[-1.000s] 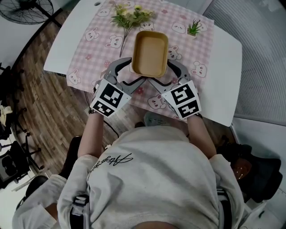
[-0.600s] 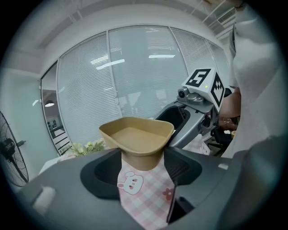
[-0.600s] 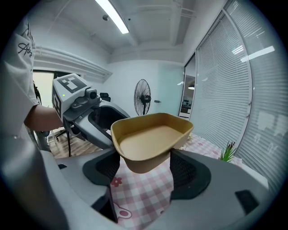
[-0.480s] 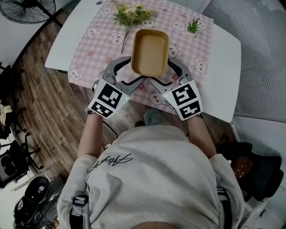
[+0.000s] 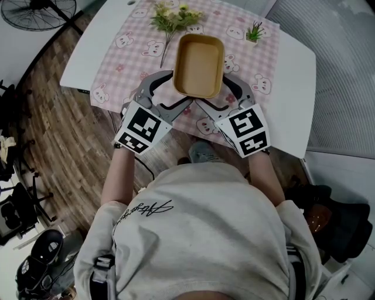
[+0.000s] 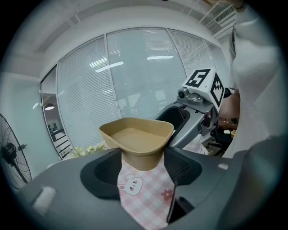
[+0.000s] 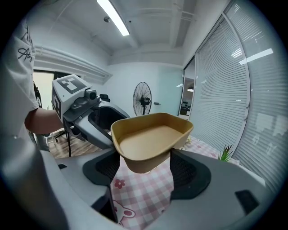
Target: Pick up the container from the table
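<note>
**Container carried toward twelve o'clock, gripped at its near end by both hands**

Since a second ago, the tan container point(image 5: 199, 65) and both grippers have shifted together a little toward twelve o'clock in the head view, and the hold looks unchanged. The container is an empty, shallow rectangular tub. It hangs above the pink checked tablecloth point(image 5: 117, 70) on the white table point(image 5: 296, 88), clear of the cloth in both gripper views.

Its long axis runs from twelve to six o'clock, away from the person. The left gripper point(image 5: 177, 89) is clamped on the corner at seven o'clock and the right gripper point(image 5: 214, 92) on the corner at five o'clock. Each pair of jaws stands fairly wide, with its dark pads pressed against the tub's sloping walls. Both hands are equally near, so all the weight hangs beyond the fingers, toward twelve o'clock.

A bunch of flowers point(image 5: 173, 17) lies on the cloth at eleven o'clock from the tub, and a small green plant point(image 5: 254, 32) stands at one o'clock, both apart from it.

My judgement is that any further lift depends on both hands rising evenly, so the far end does not dip.
</note>
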Motion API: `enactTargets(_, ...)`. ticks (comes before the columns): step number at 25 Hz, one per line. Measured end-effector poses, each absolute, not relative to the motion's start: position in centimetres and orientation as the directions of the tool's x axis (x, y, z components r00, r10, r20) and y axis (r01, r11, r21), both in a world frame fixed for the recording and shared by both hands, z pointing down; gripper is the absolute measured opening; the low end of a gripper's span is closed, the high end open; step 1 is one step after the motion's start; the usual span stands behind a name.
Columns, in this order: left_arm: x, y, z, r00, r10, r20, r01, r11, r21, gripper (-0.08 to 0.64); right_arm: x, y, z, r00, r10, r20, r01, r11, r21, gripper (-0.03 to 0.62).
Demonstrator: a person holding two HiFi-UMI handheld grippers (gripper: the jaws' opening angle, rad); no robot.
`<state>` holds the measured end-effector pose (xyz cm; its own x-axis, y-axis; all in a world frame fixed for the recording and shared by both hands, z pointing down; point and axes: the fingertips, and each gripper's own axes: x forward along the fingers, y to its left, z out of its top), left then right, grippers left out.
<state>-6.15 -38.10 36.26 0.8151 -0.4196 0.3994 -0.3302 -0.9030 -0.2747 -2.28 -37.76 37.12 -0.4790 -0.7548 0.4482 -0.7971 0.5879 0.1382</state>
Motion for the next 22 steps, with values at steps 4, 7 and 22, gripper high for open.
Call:
enactTargets(4,-6.1,-38.2,35.9,0.819,-0.419,0.392,-0.331,-0.903,-0.273,0.293,-2.2,-37.9,36.7,-0.479,-0.756,0.446,-0.798,0.587,0.138,0.347)
enactTargets(7,-6.0,-38.1,35.5,0.821,-0.42,0.387,-0.331,-0.902,-0.277,0.291,-2.2,-37.8,36.4,-0.481,-0.757,0.442,-0.798,0.587,0.139,0.347)
enactTargets(22,-6.0,-37.7,34.2,0.838,-0.415,0.353,-0.341,-0.905,-0.255,0.29,-2.0,-37.3,35.0,-0.479,-0.761,0.437,-0.797,0.586,0.147,0.347)
